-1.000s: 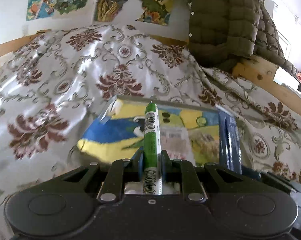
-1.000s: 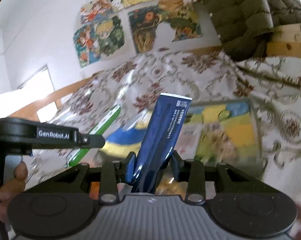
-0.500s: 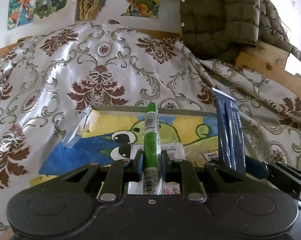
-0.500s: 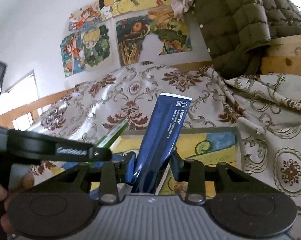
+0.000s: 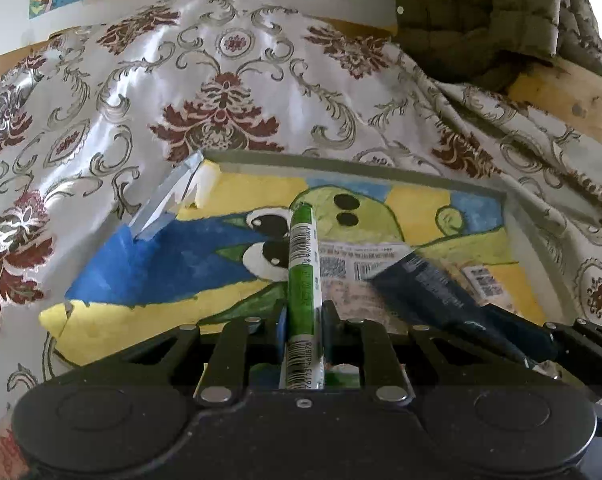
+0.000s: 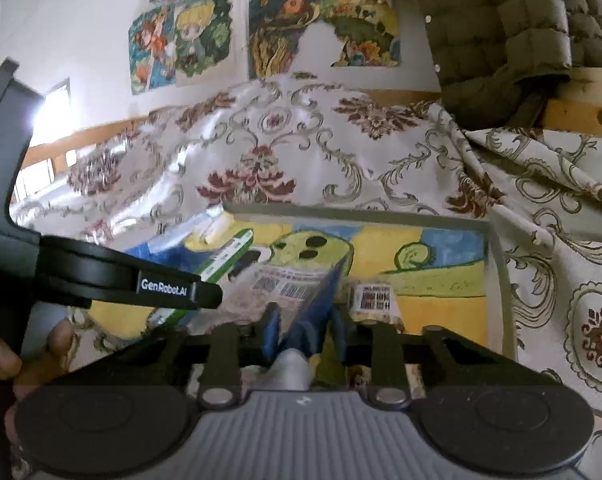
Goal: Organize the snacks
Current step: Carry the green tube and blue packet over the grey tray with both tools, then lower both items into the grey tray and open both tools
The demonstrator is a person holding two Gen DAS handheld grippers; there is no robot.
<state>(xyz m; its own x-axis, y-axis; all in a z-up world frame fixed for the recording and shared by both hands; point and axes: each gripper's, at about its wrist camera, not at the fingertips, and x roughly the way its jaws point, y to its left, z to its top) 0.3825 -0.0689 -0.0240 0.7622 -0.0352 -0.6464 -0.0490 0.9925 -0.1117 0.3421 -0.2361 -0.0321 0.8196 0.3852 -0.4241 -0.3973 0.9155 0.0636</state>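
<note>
Above a clear tray (image 5: 353, 166) lined with a painted cartoon picture, on a floral cloth (image 5: 221, 80), the left gripper (image 5: 303, 314), marked "GenRobot.AI", clamps a slim green snack stick (image 5: 303, 264) bearing a white barcode label whose digits are too small to read. To its right, the right gripper (image 6: 305, 330) has its jaws closing around a dark blue snack packet (image 6: 315, 310), tilted over barcoded wrappers (image 6: 375, 296) lying in the tray.

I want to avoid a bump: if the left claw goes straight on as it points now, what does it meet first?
Probably the tray, on its painted floor near the clear snack packet. The left claw grips a green stick pack; depth is uncertain.
</note>
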